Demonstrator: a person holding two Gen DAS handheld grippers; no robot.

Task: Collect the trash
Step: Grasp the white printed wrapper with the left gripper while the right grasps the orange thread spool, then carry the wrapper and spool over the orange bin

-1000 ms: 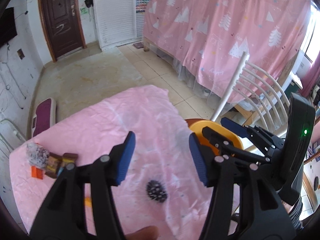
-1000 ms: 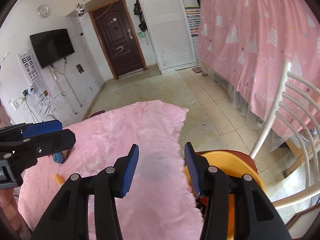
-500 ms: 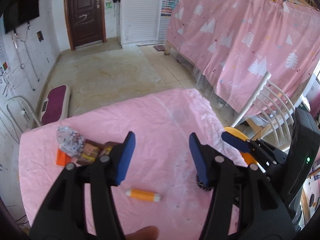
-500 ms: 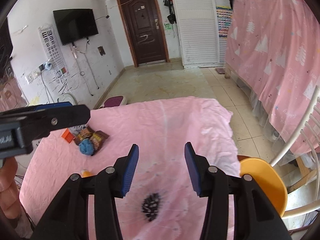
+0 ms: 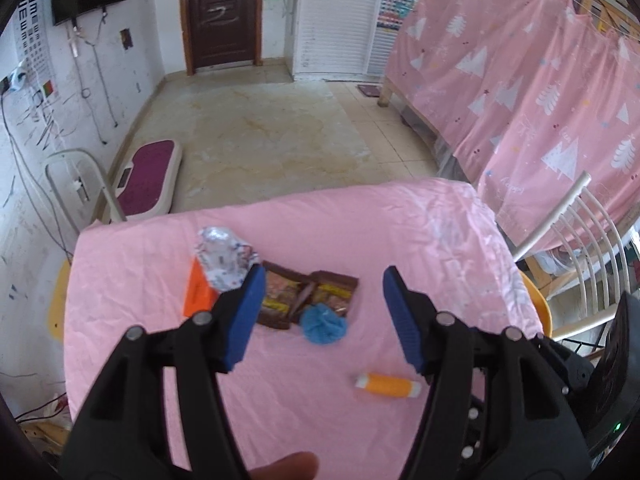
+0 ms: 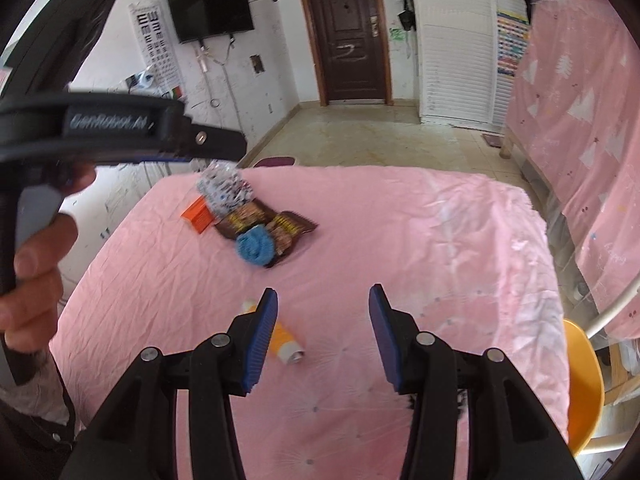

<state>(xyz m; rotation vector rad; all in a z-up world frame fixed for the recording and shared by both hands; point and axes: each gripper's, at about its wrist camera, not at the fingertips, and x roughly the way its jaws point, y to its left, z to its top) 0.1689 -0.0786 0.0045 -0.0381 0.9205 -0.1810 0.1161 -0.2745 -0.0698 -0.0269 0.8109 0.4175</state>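
A trash pile of brown wrappers (image 5: 308, 298), blue wad (image 5: 323, 323), foil ball (image 5: 224, 258) and orange box (image 5: 197, 294) is seen mid-table on the pink cloth (image 5: 160, 360), an orange tube (image 5: 387, 385) nearer, with the left gripper (image 5: 323, 316) opening above the pile and the right gripper (image 6: 318, 334) held part-open, both empty.

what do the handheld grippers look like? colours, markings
Both the left gripper and the right gripper have black plastic linkage arms with silver pivot screws and blue ribbed pads. The left's body carries white "GenRobot.AI" lettering. A green indicator light glows on the right's body.
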